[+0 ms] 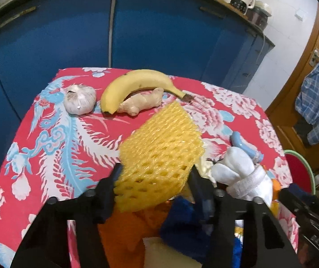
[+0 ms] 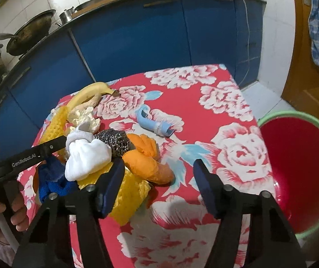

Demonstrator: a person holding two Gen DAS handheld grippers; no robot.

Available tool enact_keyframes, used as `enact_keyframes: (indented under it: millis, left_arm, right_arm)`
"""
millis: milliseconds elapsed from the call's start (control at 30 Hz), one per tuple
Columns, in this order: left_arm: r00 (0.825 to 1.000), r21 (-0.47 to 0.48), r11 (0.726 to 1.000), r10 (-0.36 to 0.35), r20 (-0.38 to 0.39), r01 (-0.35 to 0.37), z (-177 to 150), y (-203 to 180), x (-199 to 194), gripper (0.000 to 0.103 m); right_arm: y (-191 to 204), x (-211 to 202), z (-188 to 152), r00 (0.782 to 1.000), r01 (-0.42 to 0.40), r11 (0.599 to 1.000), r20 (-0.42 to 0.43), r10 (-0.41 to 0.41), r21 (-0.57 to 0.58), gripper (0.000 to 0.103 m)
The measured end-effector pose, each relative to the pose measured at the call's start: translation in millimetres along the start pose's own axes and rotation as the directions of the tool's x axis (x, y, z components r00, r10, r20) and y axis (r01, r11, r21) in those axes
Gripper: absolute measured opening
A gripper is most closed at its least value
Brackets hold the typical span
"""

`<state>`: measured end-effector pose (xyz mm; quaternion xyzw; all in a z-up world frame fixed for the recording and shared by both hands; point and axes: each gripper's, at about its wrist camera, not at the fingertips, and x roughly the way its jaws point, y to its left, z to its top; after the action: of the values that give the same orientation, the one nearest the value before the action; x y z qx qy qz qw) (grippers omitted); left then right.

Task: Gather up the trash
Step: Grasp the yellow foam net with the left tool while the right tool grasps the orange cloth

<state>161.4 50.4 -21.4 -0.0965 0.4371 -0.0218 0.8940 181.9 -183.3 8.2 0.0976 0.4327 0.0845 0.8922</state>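
Now your left claw [image 1: 155, 178] clamps the yellow foam fruit net [image 1: 159, 147]; the red bin [image 2: 302, 174] sits off the desk [image 2: 204, 84] to your right, beside your wide-open, empty right claw [image 2: 159, 174].

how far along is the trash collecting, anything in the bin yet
Early. The red bin beside the table shows nothing inside in the part visible. In hand: the left tool has its fingers on the yellow foam net. The right tool is open and empty. Left on the cloth: white sock, steel scourer, orange cloth, blue plastic piece.
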Motion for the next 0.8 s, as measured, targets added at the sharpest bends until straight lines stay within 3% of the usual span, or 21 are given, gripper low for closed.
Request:
enact_keyframes:
  millis: [33, 133, 367, 533, 800]
  left_arm:
    - [1.0, 0.001, 1.0, -0.007, 0.002, 0.007, 0, 0, -1, 0.043]
    - [1.0, 0.002, 1.0, -0.03, 0.009, 0.03, 0, -1, -4, 0.033]
    - [0.998, 0.002, 0.999, -0.042, 0.043, 0.042, -2, 1, -19, 0.03]
    - [0.996, 0.01, 0.998, -0.058, 0.069, 0.057, -5, -1, -34, 0.03]
    - [0.986, 0.05, 0.994, -0.1, 0.131, 0.094, -6, -15, -67, 0.03]
  right_arm:
    - [0, 2, 0, 1.0, -0.003, 1.0, -0.007, 0.003, 0.001, 0.062]
    - [0, 8, -1, 0.999, -0.016, 1.0, -0.035, 0.016, 0.007, 0.059]
    - [-6, 17, -5, 0.996, -0.051, 0.997, -0.073, 0.054, 0.051, 0.047]
    - [-6, 15, -6, 0.998, -0.045, 0.998, -0.052, 0.047, 0.039, 0.02]
    - [-1, -6, -5, 0.999, -0.043, 0.999, 0.027, 0.043, -0.001, 0.013]
